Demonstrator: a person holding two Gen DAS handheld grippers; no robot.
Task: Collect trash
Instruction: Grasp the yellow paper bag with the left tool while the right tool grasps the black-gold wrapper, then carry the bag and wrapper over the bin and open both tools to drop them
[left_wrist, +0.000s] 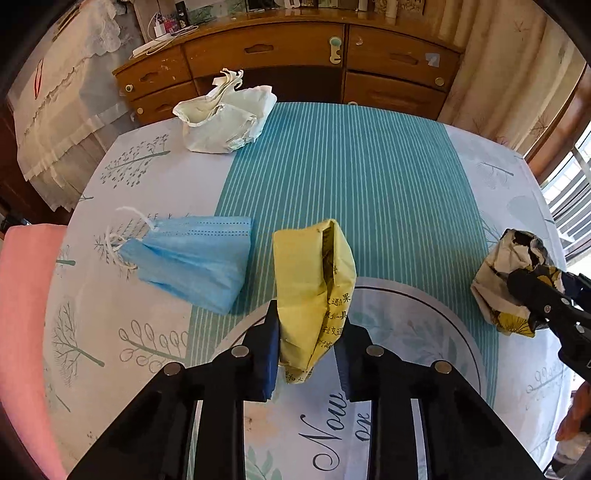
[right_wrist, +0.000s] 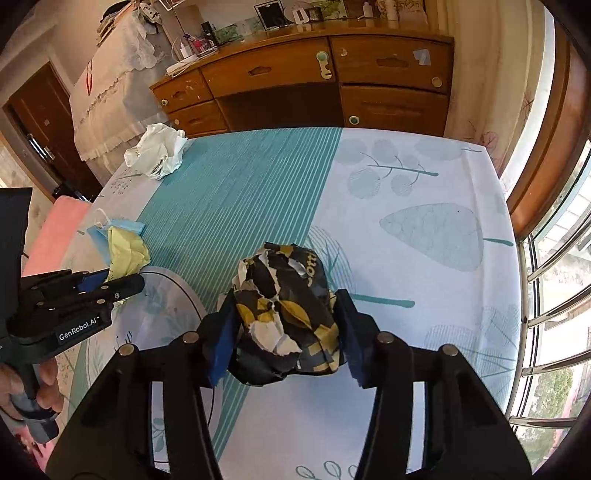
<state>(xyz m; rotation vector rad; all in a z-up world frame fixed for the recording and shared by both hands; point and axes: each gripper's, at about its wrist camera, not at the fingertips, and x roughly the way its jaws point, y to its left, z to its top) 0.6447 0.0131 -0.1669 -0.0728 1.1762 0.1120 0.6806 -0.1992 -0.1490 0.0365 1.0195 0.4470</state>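
Note:
My left gripper (left_wrist: 308, 334) is shut on a crumpled yellow paper (left_wrist: 314, 284) with printed characters, held over the table; it also shows in the right wrist view (right_wrist: 125, 251). My right gripper (right_wrist: 284, 325) is shut on a crumpled black, yellow and white wrapper ball (right_wrist: 286, 306), which also shows at the right of the left wrist view (left_wrist: 509, 280). A blue face mask (left_wrist: 192, 258) lies on the tablecloth to the left. A white crumpled bag (left_wrist: 225, 118) lies at the far left corner; it also shows in the right wrist view (right_wrist: 157, 151).
The table carries a white and teal striped cloth (left_wrist: 351, 184). A wooden sideboard (left_wrist: 295, 59) stands behind it. A pink chair (left_wrist: 22, 332) is at the left. A window with metal bars (right_wrist: 554, 295) is at the right.

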